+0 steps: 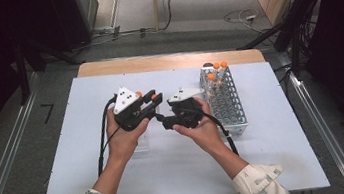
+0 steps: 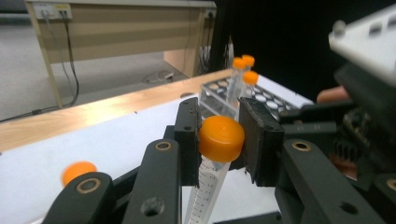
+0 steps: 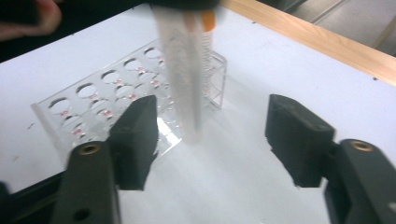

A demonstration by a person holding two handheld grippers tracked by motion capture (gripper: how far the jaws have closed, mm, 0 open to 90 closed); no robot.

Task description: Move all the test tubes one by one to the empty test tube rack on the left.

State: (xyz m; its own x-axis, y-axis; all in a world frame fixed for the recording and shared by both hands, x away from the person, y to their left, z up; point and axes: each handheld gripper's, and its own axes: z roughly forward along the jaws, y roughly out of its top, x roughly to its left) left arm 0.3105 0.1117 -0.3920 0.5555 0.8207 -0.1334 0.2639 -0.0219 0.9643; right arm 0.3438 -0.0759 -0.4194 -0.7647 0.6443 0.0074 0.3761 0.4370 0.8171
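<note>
A clear tube point(image 2: 208, 189) with an orange cap point(image 2: 221, 138) hangs upright between the jaws of the left tool point(image 2: 219, 140), which is clamped tight on it just below the cap, above the desk. In the right tool's view the same tube point(image 3: 184, 70) appears blurred, its tip above a clear plastic rack point(image 3: 116, 100) with round holes. The right tool point(image 3: 212, 135) has its jaws well apart and holds nothing; the tube's tip hangs beyond their gap, untouched by the pads.

From the high view, both tools meet near the middle of a white sheet point(image 1: 180, 176) that covers the desk; bare wood point(image 1: 165, 61) shows along the far edge. A metal mesh rack point(image 1: 226, 102) stands to the right, with three orange-capped tubes point(image 1: 216, 68) at its far end. Another orange cap point(image 2: 78, 171) lies blurred on the sheet. Beyond the desk are a grey floor point(image 1: 190, 21) with loose cables, pale wooden furniture and black curtains on both sides. Metal rails run along the floor at each side.
</note>
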